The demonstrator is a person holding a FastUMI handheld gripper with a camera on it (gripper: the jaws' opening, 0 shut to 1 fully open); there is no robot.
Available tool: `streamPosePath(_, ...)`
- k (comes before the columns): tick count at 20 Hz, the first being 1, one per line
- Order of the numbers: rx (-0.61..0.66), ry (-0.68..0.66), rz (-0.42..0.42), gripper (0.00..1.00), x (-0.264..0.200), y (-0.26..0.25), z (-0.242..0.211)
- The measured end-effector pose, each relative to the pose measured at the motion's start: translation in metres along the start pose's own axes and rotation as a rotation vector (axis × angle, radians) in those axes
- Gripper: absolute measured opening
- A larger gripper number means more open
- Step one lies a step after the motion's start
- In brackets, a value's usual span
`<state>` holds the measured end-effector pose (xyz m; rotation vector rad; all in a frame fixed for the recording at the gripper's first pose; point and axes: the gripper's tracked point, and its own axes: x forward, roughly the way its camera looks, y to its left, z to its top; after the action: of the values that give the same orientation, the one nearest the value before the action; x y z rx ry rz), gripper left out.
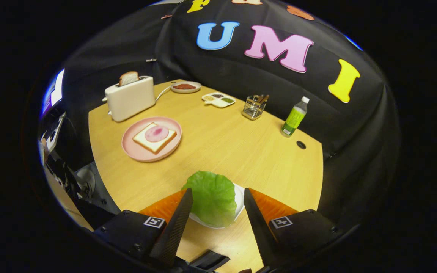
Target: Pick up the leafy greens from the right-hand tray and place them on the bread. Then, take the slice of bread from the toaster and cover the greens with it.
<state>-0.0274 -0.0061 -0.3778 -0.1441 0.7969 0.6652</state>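
A wooden table (pixel 218 148) with a pale, grained top is set in a booth walled with black cloth (pixel 211 72), which is draped in folds behind and to both sides. A small dark round hole (pixel 301 144) is seen in the tabletop near its far right edge. At the far left, a bright screen (pixel 56 92) and dim equipment (pixel 57 159) can be made out.
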Motion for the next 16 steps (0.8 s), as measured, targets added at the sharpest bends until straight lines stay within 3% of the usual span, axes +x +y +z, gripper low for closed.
streamPosePath(6, -0.008, 0.157, 0.092, 0.74, 0.049, 0.006, -0.048)
streamPosePath(8, 0.006, 0.192, 0.115, 0.74, 0.063, 0.006, -0.056)
streamPosePath(11, 0.031, 0.235, 0.142, 0.65, 0.079, 0.007, -0.060)
streamPosePath(16, 0.033, 0.276, 0.165, 0.58, 0.085, 0.011, -0.069)
